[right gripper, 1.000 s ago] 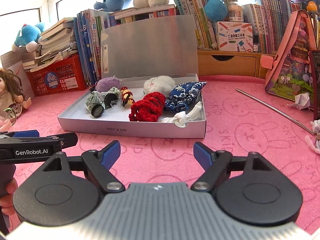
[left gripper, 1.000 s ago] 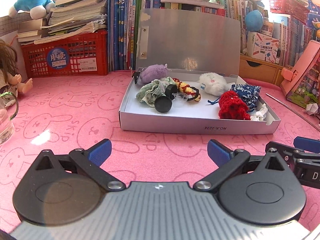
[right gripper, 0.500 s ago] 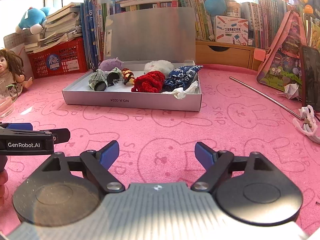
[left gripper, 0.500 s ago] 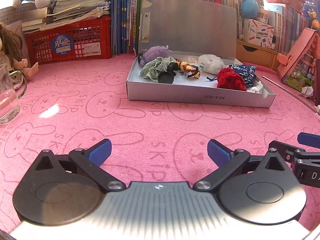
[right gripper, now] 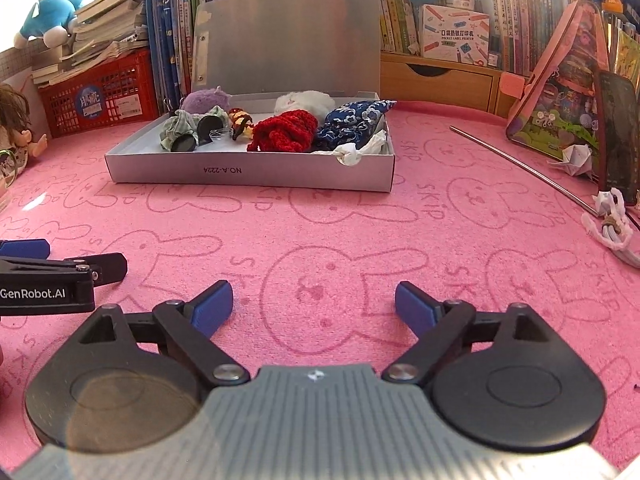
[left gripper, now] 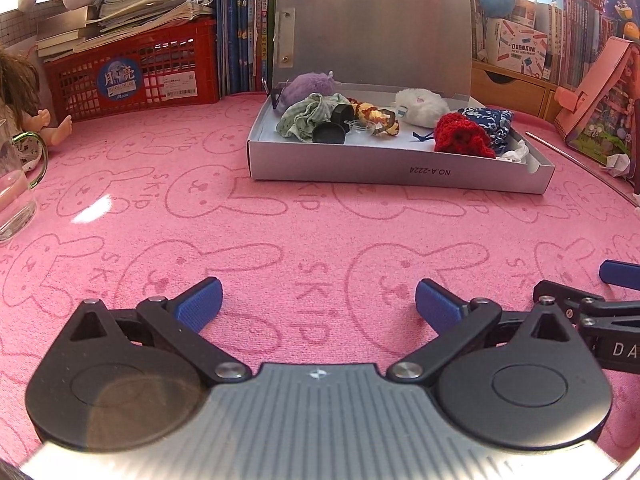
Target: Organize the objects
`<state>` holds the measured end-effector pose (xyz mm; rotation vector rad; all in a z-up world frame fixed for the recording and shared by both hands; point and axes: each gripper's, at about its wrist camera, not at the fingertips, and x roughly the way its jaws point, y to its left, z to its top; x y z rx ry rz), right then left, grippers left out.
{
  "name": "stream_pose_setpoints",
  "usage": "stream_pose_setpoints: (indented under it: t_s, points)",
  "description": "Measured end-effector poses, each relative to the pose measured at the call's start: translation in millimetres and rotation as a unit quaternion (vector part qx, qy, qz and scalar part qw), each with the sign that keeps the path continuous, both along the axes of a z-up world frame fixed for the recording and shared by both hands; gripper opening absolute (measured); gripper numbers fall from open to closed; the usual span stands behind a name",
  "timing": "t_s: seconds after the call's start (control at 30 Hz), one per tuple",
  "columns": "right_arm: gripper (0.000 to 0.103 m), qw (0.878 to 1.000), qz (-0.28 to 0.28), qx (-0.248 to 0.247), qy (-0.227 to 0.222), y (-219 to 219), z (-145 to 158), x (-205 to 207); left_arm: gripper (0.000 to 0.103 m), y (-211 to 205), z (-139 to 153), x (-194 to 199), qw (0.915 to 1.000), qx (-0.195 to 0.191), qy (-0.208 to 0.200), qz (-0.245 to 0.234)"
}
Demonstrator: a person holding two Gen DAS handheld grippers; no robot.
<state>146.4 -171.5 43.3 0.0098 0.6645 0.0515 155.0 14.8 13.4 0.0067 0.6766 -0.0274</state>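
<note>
Left gripper [left gripper: 318, 300] is hovering low over the pink bunny-print mat [left gripper: 280, 232], jaws standing wide apart, nothing between them. Right gripper [right gripper: 314, 304] is sitting just beside it, jaws opening, nothing between them either.

Going left to right on the mat: a glass mug [left gripper: 14, 200] at the far left edge, a doll [left gripper: 24, 100] behind it, a red basket [left gripper: 132, 72] against the books. Then the open grey box [right gripper: 248, 172], lid standing upright, well ahead of both grippers. Inside it, left to right: purple plush [right gripper: 206, 100], green scrunchie [right gripper: 176, 130], black caps [right gripper: 200, 130], a small striped knit piece [right gripper: 240, 122], red crochet piece [right gripper: 286, 130] with white plush [right gripper: 304, 100] behind it, blue patterned pouch [right gripper: 348, 126], white crumpled wad [right gripper: 358, 152] at the right front corner. Further right, a thin metal rod [right gripper: 520, 164] and a white bundled cable [right gripper: 612, 228] are lying loose on the mat.

Judgement: fabric and plush items are looking light, soft and squashy, so pinching a bunched fold or the middle should hold. The caps are looking hard and smooth, likely slippery, better taken across the rim. The rod looks stiff, thin and prone to rolling. The cable looks floppy, best taken at its tied middle.
</note>
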Motion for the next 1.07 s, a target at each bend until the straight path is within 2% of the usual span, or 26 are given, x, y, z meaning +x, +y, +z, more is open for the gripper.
stream_pose_setpoints:
  t_s: [0.43,1.07]
  points:
    - [0.102,1.000,-0.006,-0.006,0.007,1.0,-1.9,2.5,0.103,-0.8,-0.5,1.2,1.0000,0.004,0.002,0.002]
    - [0.103,1.000,-0.006,-0.005,0.007,0.9,-1.9,2.7,0.103,-0.7,-0.9,1.4,1.0000,0.004,0.002,0.002]
